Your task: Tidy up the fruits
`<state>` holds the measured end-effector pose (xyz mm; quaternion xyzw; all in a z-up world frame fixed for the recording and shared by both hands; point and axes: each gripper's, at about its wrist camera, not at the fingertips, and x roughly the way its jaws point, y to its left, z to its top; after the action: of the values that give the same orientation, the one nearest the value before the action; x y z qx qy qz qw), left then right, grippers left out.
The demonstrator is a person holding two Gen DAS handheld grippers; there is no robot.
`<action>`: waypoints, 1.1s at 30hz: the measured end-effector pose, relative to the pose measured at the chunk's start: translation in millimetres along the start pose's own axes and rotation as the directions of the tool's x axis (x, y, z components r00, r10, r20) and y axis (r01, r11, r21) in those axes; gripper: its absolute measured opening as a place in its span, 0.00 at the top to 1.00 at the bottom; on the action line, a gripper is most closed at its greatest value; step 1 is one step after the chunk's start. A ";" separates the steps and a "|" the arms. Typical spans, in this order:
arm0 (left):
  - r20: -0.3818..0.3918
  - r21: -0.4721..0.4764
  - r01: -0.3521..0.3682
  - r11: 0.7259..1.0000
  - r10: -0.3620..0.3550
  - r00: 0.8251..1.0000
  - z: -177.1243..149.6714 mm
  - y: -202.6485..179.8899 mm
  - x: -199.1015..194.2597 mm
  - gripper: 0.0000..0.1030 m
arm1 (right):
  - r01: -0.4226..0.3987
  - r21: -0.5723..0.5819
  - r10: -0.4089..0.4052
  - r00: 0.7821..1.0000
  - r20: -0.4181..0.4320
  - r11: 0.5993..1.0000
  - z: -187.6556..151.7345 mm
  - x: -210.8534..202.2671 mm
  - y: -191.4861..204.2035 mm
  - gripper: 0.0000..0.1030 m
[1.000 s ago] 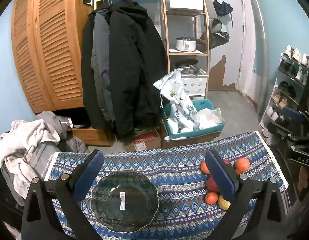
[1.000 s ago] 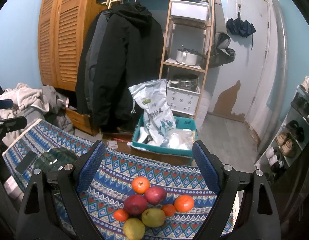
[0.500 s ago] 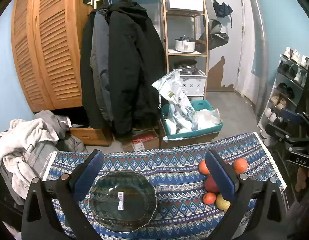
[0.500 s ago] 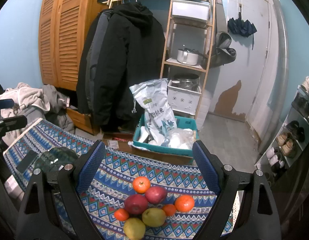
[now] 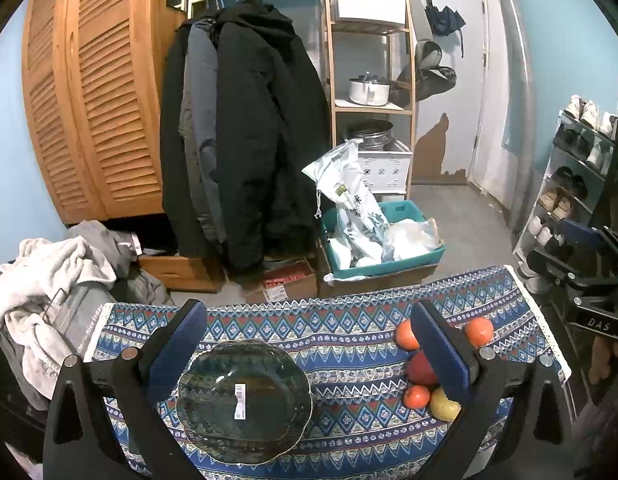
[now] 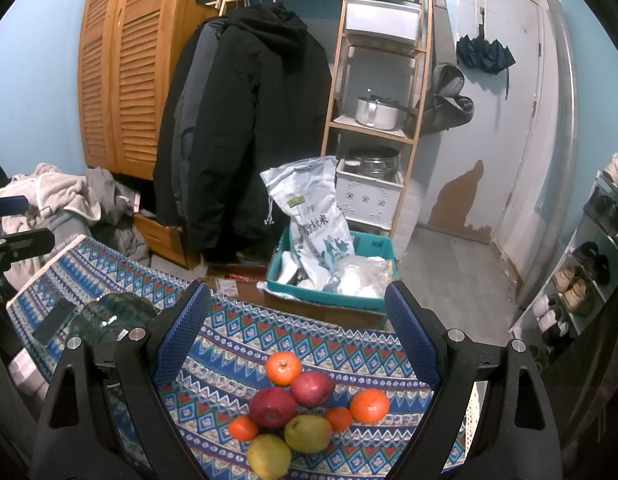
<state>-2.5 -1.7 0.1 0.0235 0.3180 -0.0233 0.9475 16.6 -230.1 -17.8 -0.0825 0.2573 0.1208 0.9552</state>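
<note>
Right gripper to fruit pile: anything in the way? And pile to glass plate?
Nothing visible. The right gripper hangs open above the fruit pile, with only bare patterned cloth around it. Between the pile and the glass plate, the cloth carries nothing.

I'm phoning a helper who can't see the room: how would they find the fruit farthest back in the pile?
Start at the patterned blue tablecloth, then go to the fruit pile at its right end. At the pile's far edge sits the lone orange, touching the red fruit; the other oranges lie nearer and lower.
</note>
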 end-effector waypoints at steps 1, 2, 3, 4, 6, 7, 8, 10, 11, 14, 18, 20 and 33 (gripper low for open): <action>0.001 0.000 0.002 1.000 -0.002 1.000 0.2 -0.4 0.0 0.00 | 0.000 0.000 0.000 1.000 0.000 1.000 -0.8 0.3 1.2 0.15; 0.003 0.000 0.002 1.000 -0.002 1.000 -0.1 0.3 -1.4 0.00 | 0.000 -0.001 0.000 1.000 0.000 1.000 0.3 -0.1 -0.5 0.15; 0.002 0.000 0.002 1.000 -0.002 1.000 0.0 0.4 -1.4 0.00 | -0.002 -0.001 0.002 1.000 -0.001 1.000 -0.7 0.4 1.0 0.15; 0.001 0.000 0.003 1.000 -0.003 1.000 0.1 0.4 -1.4 0.00 | -0.001 -0.001 0.001 1.000 -0.001 1.000 -0.2 0.2 0.2 0.15; 0.000 -0.001 0.005 1.000 -0.005 1.000 0.3 0.1 -1.4 0.00 | -0.001 -0.005 0.001 1.000 -0.002 1.000 -1.5 0.1 2.7 0.15; 0.000 -0.001 0.004 1.000 -0.004 1.000 0.6 -0.1 -1.5 0.00 | 0.000 -0.002 0.000 1.000 -0.002 1.000 -0.7 -0.1 1.2 0.15; 0.001 0.000 0.005 1.000 -0.005 1.000 0.2 0.6 -2.0 0.00 | -0.001 -0.002 0.001 1.000 -0.002 1.000 -0.7 -0.1 1.2 0.15; 0.001 0.001 0.002 1.000 -0.002 1.000 0.2 0.8 -2.0 0.00 | -0.001 -0.001 0.001 1.000 -0.001 1.000 -0.7 0.0 1.5 0.15; 0.000 0.000 0.000 1.000 0.000 1.000 0.4 1.0 -2.0 0.00 | -0.001 -0.001 0.001 1.000 -0.002 1.000 -0.5 0.0 1.4 0.15; -0.006 -0.007 -0.002 1.000 0.002 1.000 1.0 1.8 -1.6 0.00 | -0.001 -0.002 0.001 1.000 -0.003 1.000 -0.1 0.0 1.2 0.15; -0.015 -0.014 0.006 1.000 -0.007 1.000 0.8 3.2 -0.5 0.00 | -0.001 -0.004 0.001 1.000 -0.004 1.000 -0.8 0.0 1.9 0.15; -0.014 -0.012 0.005 1.000 -0.005 1.000 0.5 3.2 -0.6 0.00 | -0.004 -0.005 0.004 1.000 -0.006 1.000 -2.9 0.5 3.7 0.15; -0.013 -0.012 0.007 1.000 -0.007 1.000 0.5 3.5 -0.4 0.00 | -0.004 -0.007 0.004 1.000 -0.008 1.000 -3.0 0.8 4.3 0.15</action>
<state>-2.3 1.8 0.9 0.0170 0.3245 -0.0246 0.9454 14.7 -226.5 -21.1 -0.0856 0.2606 0.1232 0.9537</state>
